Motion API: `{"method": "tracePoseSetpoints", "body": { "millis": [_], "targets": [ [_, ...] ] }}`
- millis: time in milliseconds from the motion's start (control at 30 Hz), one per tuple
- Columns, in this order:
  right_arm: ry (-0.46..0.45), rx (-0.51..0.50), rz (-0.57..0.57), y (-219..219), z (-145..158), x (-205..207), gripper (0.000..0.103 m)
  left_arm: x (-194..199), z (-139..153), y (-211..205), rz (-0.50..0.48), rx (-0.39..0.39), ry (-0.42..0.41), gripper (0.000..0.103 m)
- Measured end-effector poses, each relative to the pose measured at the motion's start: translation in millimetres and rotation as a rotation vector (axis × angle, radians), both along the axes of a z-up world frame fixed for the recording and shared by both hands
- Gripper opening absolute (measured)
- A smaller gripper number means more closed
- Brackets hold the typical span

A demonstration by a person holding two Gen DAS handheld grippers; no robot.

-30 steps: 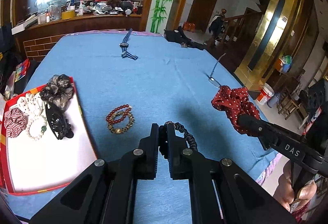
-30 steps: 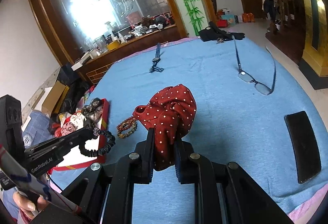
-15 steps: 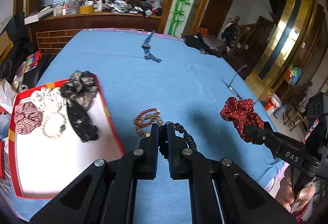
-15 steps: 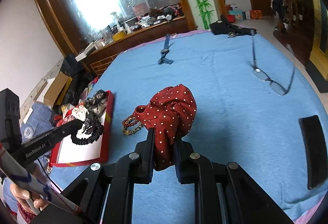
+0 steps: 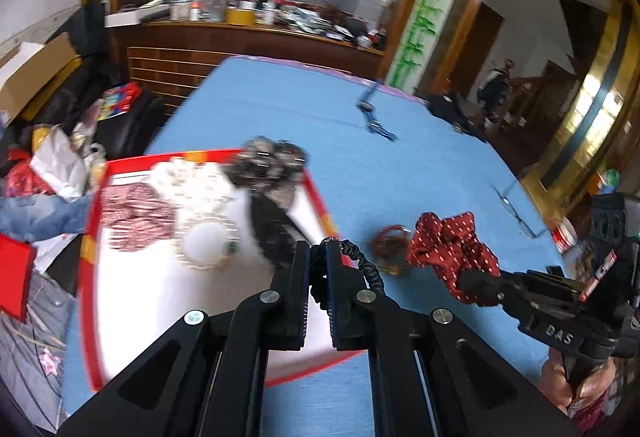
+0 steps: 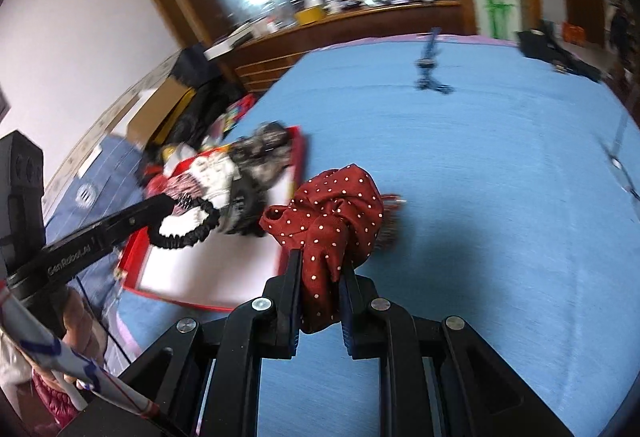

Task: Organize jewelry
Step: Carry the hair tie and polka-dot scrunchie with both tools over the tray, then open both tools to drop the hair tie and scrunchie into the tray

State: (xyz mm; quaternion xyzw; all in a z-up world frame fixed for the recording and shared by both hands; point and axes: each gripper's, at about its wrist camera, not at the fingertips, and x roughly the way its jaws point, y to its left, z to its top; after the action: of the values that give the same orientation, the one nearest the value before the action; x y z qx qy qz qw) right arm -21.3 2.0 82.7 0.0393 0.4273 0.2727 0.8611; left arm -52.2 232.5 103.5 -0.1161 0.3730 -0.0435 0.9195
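Observation:
My left gripper point(image 5: 318, 257) is shut on a black coiled hair tie point(image 5: 366, 267) and holds it over the right part of the red-rimmed white tray point(image 5: 90, 237); the hair tie also shows in the right wrist view point(image 6: 188, 237). My right gripper point(image 6: 320, 269) is shut on a dark red polka-dot scrunchie point(image 6: 336, 205), held above the blue tablecloth just right of the tray point(image 6: 176, 295); the scrunchie also shows in the left wrist view point(image 5: 448, 243). The tray holds a red-white scrunchie point(image 5: 134, 211), a pearl bracelet point(image 5: 204, 243), a black hair clip point(image 5: 272, 229) and a grey-black scrunchie point(image 5: 272, 161).
Beaded bracelets point(image 5: 390, 241) lie on the cloth just right of the tray. A blue watch point(image 5: 374, 117) lies far back, glasses point(image 5: 516, 213) at the right edge, a black item point(image 5: 452, 109) at the far corner. Clutter and boxes sit left of the table.
Both grippers have swung left toward the tray, each still holding its item. The black hair tie is now over the tray's right part; the red scrunchie is beside the tray's right rim.

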Motion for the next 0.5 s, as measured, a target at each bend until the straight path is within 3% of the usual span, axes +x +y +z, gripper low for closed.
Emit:
{"method": "tracePoseSetpoints", "body": {
  "millis": [500],
  "targets": [
    [0.021,-0.034,0.299,106.9,-10.7,-21.5,0.019,-15.1,-45.0,111.7,0.226,-0.010,0.101,0.007]
  ]
}}
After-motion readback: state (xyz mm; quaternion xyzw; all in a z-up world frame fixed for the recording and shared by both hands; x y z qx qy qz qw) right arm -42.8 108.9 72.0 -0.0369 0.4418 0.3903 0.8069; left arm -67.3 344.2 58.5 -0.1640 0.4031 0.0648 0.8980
